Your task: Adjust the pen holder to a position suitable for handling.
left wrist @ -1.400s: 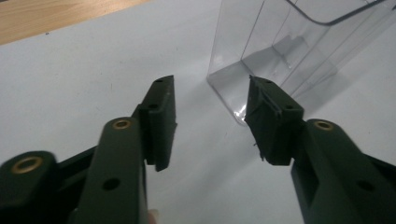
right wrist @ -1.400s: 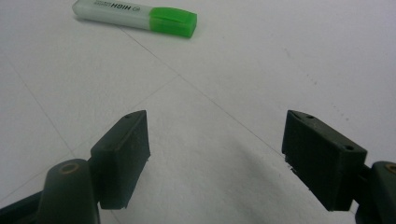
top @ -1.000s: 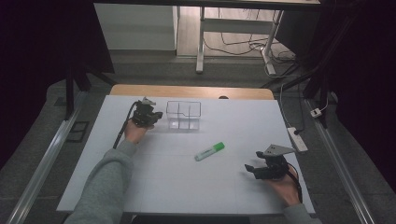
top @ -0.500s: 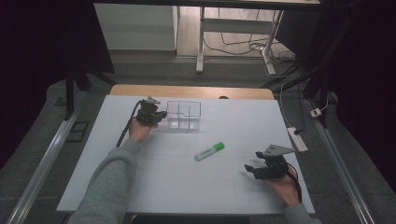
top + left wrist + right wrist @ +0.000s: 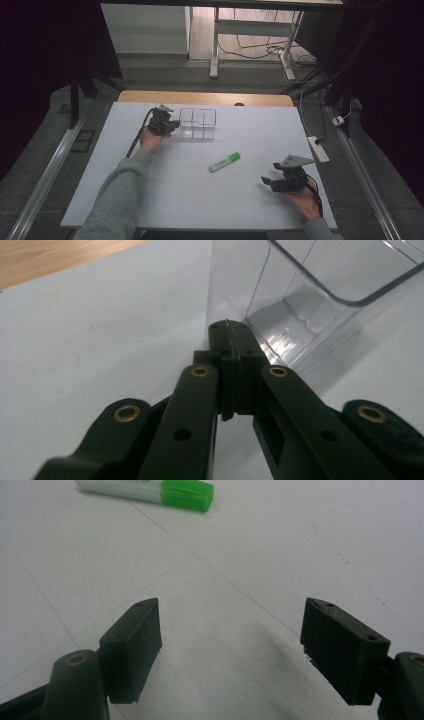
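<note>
- The left hand-held gripper (image 5: 167, 123) sits at the far left of the white desk (image 5: 150, 200), up against the left side of a clear plastic divided organiser box (image 5: 198, 123).
- In the left gripper view its jaws are pressed together, with the tips (image 5: 231, 332) at the box's corner edge (image 5: 260, 295); whether they pinch the thin wall cannot be told.
- The right hand-held gripper (image 5: 267, 181) rests low over the desk at the near right, jaws spread wide with nothing between them (image 5: 230, 640).
- A green highlighter (image 5: 224, 161) lies on the desk between the two grippers, well apart from the box and closer to the right gripper.
- In the right gripper view, the highlighter's green cap (image 5: 186, 493) lies ahead of the open jaws.
- A grey sleeve (image 5: 117, 195) covers the left forearm.
</note>
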### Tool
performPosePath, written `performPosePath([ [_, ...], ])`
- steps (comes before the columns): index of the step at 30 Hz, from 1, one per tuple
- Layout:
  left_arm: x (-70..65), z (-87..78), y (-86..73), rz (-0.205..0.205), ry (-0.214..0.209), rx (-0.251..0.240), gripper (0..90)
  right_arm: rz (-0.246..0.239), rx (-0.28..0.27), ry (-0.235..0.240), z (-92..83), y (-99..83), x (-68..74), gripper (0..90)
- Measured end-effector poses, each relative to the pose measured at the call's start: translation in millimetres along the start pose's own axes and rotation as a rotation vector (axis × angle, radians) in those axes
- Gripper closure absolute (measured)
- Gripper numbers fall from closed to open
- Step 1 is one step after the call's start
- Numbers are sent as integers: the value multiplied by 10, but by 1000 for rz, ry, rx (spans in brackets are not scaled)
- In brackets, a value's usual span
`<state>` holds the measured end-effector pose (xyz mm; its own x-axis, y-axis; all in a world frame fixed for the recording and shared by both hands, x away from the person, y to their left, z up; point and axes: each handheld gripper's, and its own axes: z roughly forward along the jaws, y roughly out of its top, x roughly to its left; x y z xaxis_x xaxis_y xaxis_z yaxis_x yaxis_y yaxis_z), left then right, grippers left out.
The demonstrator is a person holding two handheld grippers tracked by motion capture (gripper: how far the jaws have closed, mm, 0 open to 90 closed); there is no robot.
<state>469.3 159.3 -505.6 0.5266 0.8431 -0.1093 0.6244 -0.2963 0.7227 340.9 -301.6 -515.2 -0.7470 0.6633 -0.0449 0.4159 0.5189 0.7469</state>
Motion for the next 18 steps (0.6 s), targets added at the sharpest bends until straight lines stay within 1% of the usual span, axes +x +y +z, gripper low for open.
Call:
performPosePath([
  [4, -37, 30, 31, -3, -9, 1, 890, 1, 1, 1, 4, 0, 1, 241],
  [6, -84, 57, 66, 7, -17, 2, 890, 2, 4, 6, 7, -2, 1, 241],
  [10, -129, 89, 99, 19, -24, 6, 890, 2, 9, 10, 13, -7, 1, 242],
  [18, -229, 185, 164, 27, -41, 9, 890, 2, 10, 12, 13, -8, 0, 241],
])
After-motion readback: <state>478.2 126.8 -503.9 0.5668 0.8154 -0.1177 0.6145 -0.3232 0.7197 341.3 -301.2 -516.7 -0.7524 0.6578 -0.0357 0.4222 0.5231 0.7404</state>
